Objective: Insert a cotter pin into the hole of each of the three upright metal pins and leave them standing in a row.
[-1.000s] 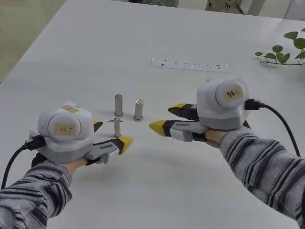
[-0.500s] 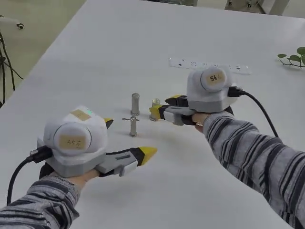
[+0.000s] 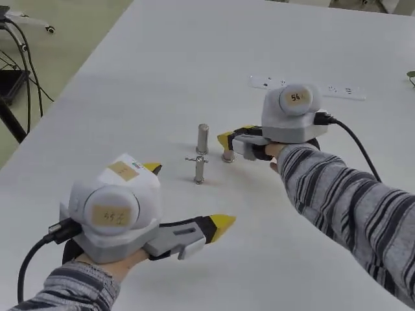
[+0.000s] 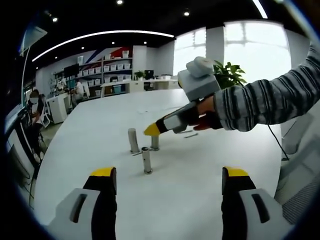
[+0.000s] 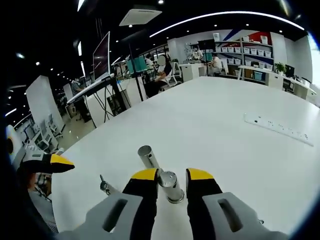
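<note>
Over the last second the right gripper (image 5: pixel 171 175) has crossed from well off to the side, fingers spread, to the nearest of the three short upright cylinders of silvery metal. That plain steel pin (image 5: pixel 170 185) now stands between its two yellow-tipped fingers (image 5: pixel 146 175), which have drawn in close on either flank. Whether they already press on it or just bracket it, I cannot tell.

I take this as the second pin being picked up or steadied for its cotter, so roughly a third of the job looks done.

The left gripper (image 4: pixel 169 175) has its fingers wide apart and holds nothing. The pin already fitted (image 4: pixel 146 160) stands ahead of them, roughly on their centre line and apart from both tips; a thin wire cotter pin (image 3: pixel 194 159) runs crosswise through it near the top. The third bare pin (image 3: pixel 203 138) stands just beyond the right gripper's fingertips. All three are upright on the white table (image 3: pixel 162 58), clustered rather than in a row
</note>
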